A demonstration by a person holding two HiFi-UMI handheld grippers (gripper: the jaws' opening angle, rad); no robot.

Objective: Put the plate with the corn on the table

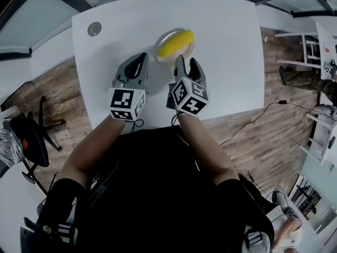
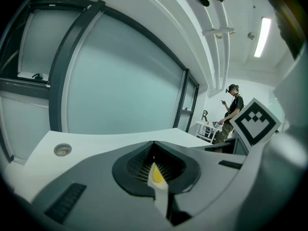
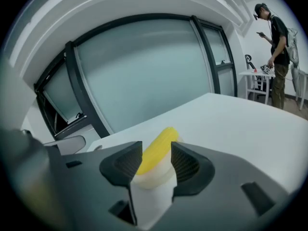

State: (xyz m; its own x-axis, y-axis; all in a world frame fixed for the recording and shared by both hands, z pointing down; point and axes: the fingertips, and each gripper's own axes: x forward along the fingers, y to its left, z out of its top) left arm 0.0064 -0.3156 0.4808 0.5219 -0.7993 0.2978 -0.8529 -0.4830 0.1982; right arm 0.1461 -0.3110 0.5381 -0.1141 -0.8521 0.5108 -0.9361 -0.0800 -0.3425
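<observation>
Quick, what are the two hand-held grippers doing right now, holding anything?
Left hand-held gripper: closed, holding nothing.
Right hand-held gripper: open, holding nothing; plate with corn rests on the table ahead of it.

Both held forward side by side, left gripper jaws together, right gripper jaws wide apart

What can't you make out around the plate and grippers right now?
1. Near rim of the plate: the right gripper covers it in head view, and its open fingers hide the plate's sides in its own view, so contact is unclear.
2. Ahead of the left gripper: in its own view the shut fingers block all but a sliver of corn.
3. Round disc on the table: too small to identify.
</observation>
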